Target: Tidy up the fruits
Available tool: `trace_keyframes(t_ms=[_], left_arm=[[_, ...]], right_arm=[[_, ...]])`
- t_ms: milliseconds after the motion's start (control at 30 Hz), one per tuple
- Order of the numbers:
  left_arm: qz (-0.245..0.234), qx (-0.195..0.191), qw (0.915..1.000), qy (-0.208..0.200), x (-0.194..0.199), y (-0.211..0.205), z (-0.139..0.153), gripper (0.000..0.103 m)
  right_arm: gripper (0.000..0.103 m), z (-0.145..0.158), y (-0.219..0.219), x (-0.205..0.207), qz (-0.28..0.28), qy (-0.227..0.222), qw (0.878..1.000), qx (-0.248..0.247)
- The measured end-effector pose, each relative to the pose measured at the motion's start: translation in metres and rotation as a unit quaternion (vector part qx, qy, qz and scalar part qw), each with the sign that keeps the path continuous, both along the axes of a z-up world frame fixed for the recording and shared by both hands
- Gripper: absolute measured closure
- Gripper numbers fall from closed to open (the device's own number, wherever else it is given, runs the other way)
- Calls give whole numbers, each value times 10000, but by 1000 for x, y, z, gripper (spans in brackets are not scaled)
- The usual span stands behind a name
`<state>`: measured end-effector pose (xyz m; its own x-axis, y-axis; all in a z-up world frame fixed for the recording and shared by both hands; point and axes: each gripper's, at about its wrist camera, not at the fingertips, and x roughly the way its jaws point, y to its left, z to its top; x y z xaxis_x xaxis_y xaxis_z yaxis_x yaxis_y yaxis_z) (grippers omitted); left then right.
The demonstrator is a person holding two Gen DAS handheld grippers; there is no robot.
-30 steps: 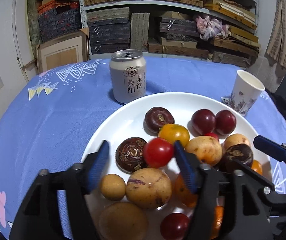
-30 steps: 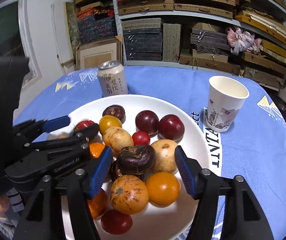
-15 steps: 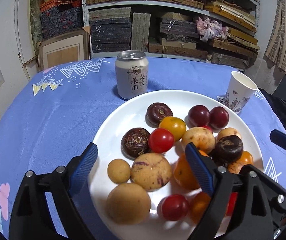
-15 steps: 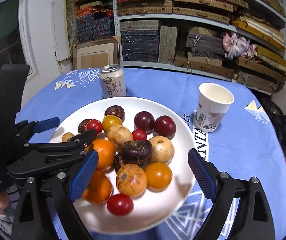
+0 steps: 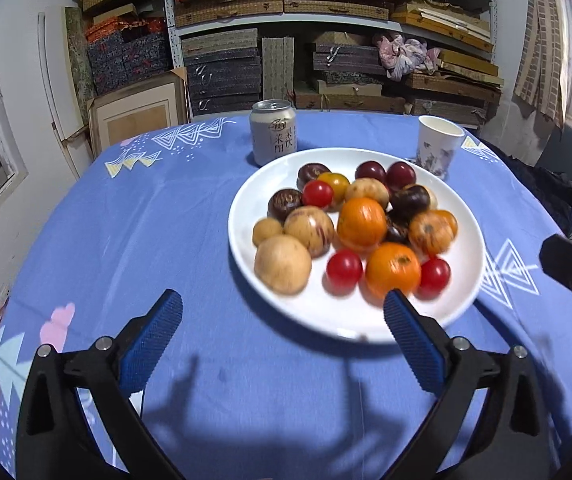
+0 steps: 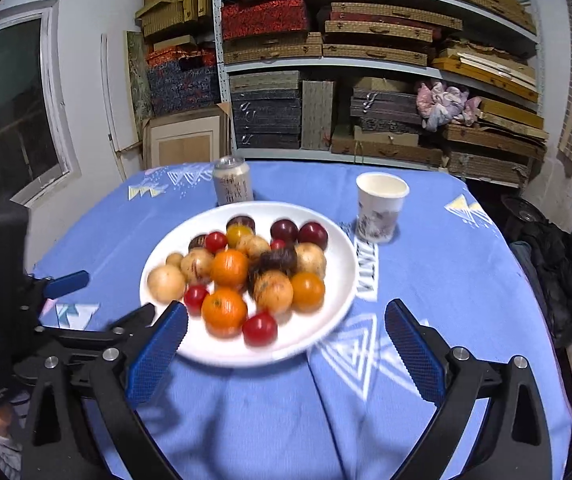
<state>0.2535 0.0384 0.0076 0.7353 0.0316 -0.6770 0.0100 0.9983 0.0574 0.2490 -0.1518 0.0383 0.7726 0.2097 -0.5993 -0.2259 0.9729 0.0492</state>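
Blue tablecloth [image 5: 134,224] | white plate [image 5: 270,296] level | round fruits [image 5: 361,224] heaped, axis unclear

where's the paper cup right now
The paper cup stands upright on the blue tablecloth, just beyond the plate on its right side in both wrist views, with the can off to its left.

Fruits [image 5: 349,224] sitting piled on plate [image 5: 246,248], mid-table [image 5: 126,240]. Can [image 5: 273,132] standing just behind plate, far left; cup [image 5: 437,146] far right.
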Motion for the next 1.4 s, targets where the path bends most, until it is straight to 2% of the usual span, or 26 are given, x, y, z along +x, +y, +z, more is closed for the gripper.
trace_keyframes(t_ms=[167,300,467,667,967,1100,1400], left_arm=[[-14,-115,9999,-15,-47,-3,-2,4],[-48,-59,9999,-83,-81,-7,-7,4],[-103,-197,9996,-161,-113,-8,-11,4],[-85,14,9996,-278,-113,-11,-9,4],[-174,18,9995,-267,-109,-12,-11,4],[-125,147,9985,-510,-114,-14,-8,4],[-169,176,9988,-436,-112,-15,-10,4]], right_arm=[[3,-16,-5,-30,65,170,9998,101],[3,-31,-9,-55,159,268,9990,322],[3,-47,-11,-77,123,263,9992,270],[3,-51,-11,-81,107,278,9991,291],[3,-51,-6,-84,163,233,9995,168],[3,-50,-4,-85,177,199,9996,103],[3,-49,-6,-85,173,184,9996,129]])
